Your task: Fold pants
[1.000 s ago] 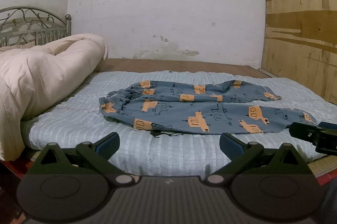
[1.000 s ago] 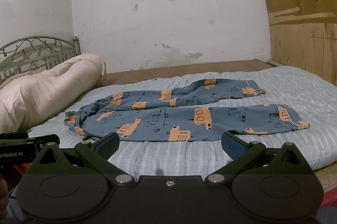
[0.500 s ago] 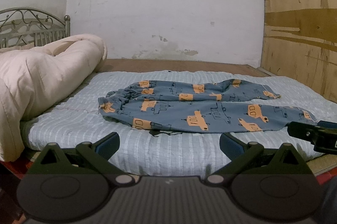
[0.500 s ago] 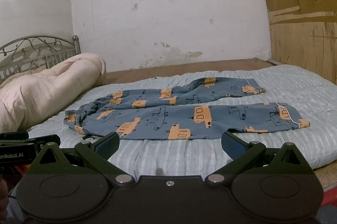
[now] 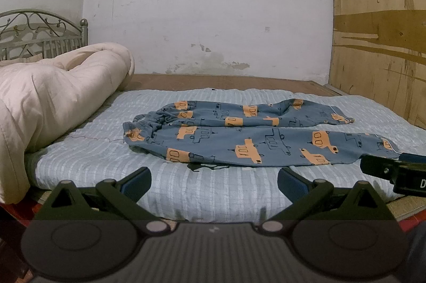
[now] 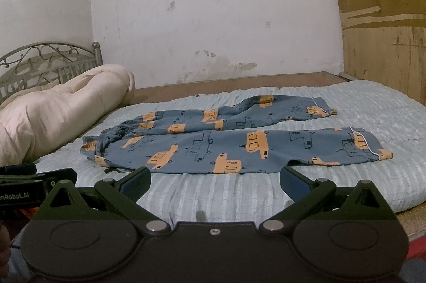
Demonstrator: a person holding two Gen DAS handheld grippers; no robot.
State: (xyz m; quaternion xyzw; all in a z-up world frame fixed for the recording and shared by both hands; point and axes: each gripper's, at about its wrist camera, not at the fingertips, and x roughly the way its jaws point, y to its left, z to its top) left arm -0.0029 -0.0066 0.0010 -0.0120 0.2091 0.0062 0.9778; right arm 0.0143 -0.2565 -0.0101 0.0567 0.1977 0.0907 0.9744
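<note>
White wall [image 5: 213,16] with marks up top, wood board [image 5: 378,43] at the right. Pale striped bed cover [image 5: 213,192] across the middle, puffy cream blanket [image 5: 53,96] at the left. Blue pants [image 5: 239,139] with orange cars, lying flat mid-frame, legs side by side, pointing right. Left tool [image 5: 214,180] and right tool [image 6: 215,180] low in frame, wide open, holding nothing.

A plain home bedroom: a bed [image 5: 186,192] with a quilted blue cover, a rolled cream duvet [image 5: 53,96] at nine o'clock, an iron headboard [image 6: 40,64] behind, stained plaster wall [image 5: 207,11] at twelve.
</note>
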